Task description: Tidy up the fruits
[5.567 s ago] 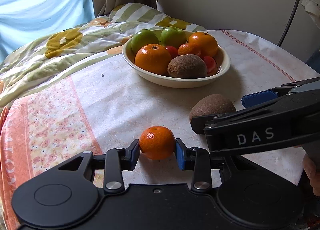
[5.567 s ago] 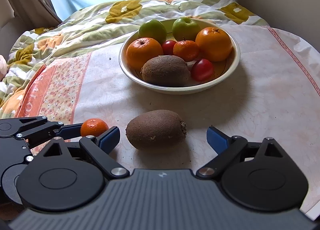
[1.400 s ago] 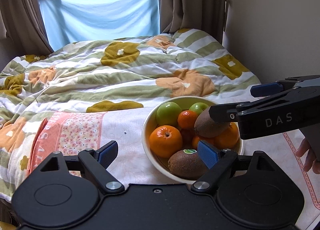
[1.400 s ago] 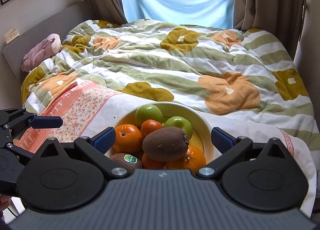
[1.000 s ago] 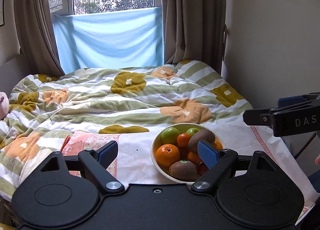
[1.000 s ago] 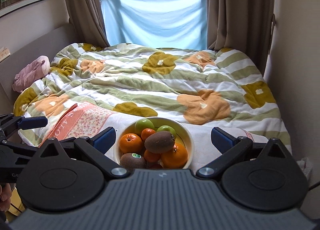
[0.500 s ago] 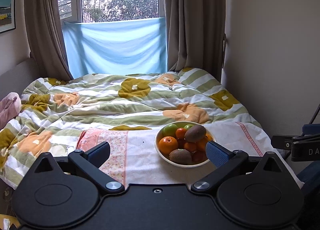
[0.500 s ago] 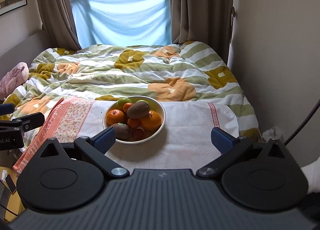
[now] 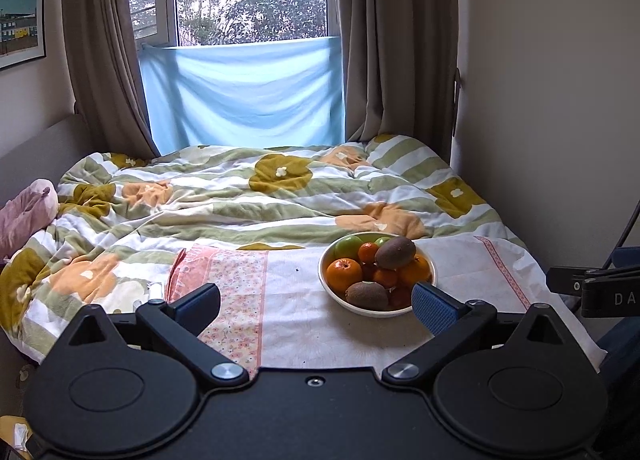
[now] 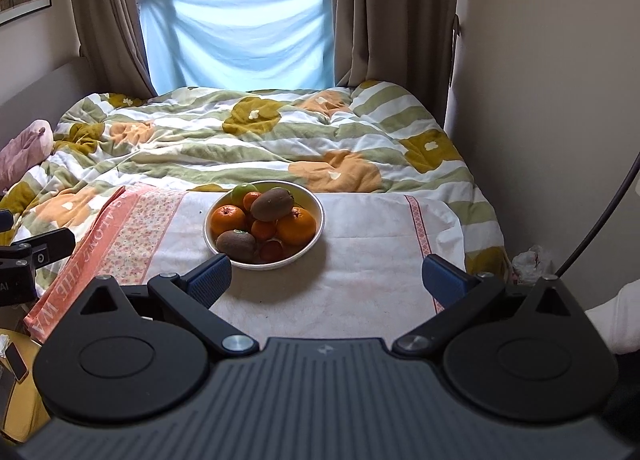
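Note:
A cream bowl (image 9: 432,276) (image 10: 318,220) heaped with fruit stands on the cloth-covered table (image 9: 304,324) (image 10: 360,268). A brown kiwi (image 9: 395,252) (image 10: 273,204) lies on top of the heap, with oranges (image 9: 344,271) (image 10: 228,220), green apples (image 9: 348,247), a second kiwi (image 9: 367,295) (image 10: 236,244) and small red fruits. My left gripper (image 9: 316,306) is open and empty, held back from the table. My right gripper (image 10: 327,280) is open and empty, also well back from the bowl. The right gripper shows at the right edge of the left wrist view (image 9: 592,284).
A bed with a flowered duvet (image 9: 248,196) (image 10: 256,140) lies behind the table. A wall (image 10: 552,100) runs along the right. Curtains and a blue sheet (image 9: 244,96) cover the window. A pink plush (image 9: 24,212) lies at the left.
Both grippers have put their fruit in the bowl, opened, and pulled far back and up from the table. The bowl now looks small and distant.

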The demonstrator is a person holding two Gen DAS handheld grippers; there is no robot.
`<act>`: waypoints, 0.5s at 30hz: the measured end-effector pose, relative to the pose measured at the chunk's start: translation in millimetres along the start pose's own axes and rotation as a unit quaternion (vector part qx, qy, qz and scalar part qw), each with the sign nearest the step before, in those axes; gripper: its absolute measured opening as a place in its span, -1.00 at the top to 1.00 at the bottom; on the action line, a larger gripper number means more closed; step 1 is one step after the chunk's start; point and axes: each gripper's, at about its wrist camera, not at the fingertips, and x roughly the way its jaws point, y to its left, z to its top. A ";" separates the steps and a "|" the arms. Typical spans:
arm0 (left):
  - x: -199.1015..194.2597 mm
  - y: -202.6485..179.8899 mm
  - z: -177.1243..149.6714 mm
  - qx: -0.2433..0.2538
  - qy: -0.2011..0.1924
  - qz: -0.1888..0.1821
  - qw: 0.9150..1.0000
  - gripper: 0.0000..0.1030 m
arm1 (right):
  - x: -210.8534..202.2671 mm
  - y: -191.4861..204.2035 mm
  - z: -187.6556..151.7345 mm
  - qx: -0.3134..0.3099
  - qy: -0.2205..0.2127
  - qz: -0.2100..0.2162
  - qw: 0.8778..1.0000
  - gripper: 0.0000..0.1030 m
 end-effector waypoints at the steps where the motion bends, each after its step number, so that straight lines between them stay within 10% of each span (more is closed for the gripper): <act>1: -0.3 0.0 -0.3 0.000 0.000 -0.002 1.000 -1.00 | -0.3 0.0 0.4 0.000 -0.001 0.000 1.000 -1.00; 15: -5.4 4.4 -0.7 -0.005 -0.006 -0.001 1.000 -1.00 | 1.7 7.5 1.8 -0.003 -0.004 0.000 1.000 -1.00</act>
